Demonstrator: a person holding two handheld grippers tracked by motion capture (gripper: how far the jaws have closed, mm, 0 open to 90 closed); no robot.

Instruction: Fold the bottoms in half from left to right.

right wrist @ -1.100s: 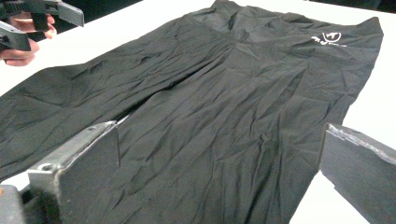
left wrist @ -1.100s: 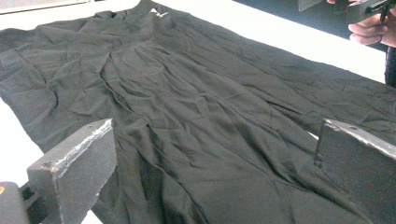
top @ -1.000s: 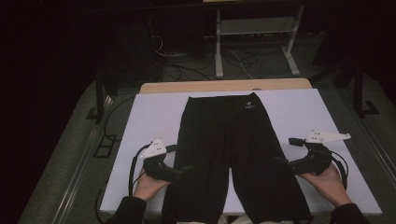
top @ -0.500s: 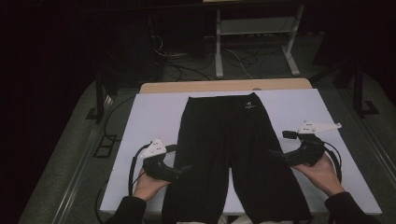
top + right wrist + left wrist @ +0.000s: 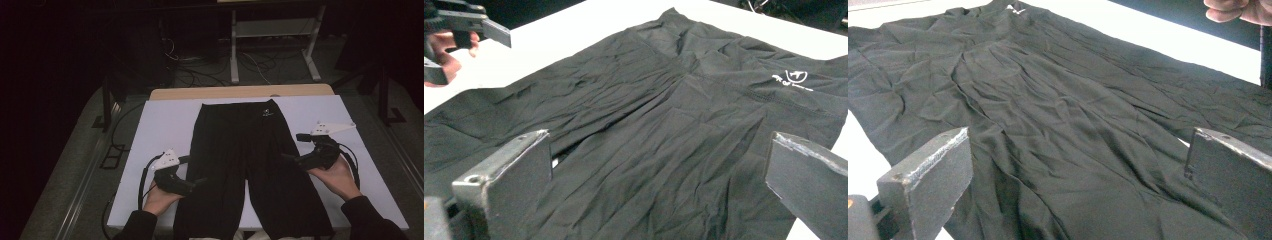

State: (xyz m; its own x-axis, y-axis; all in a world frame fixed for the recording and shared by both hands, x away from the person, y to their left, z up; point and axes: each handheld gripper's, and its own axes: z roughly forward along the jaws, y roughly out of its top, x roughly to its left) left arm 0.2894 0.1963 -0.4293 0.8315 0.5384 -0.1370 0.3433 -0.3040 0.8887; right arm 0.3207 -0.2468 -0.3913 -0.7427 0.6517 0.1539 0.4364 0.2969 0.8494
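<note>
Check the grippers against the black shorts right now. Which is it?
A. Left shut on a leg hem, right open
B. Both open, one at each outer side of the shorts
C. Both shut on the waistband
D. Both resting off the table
B: the left gripper and right gripper sit at opposite outer edges of the black shorts, and each gripper view shows its jaws spread wide with nothing clamped.

Black shorts (image 5: 252, 167), spread flat on white worktop (image 5: 165, 125), waistband at far edge, two legs reaching toward near edge and parting below crotch. Small white logo (image 5: 267, 113) near waistband, on side of right fingers (image 5: 789, 175). Thin, matte fabric, creased all over, folds running along legs. Left leg's outer edge just at left fingers (image 5: 933, 175); right leg's outer edge just at right fingers. Seen between both pairs of fingers, cloth lying close ahead and beneath, slack and unlifted.
</note>
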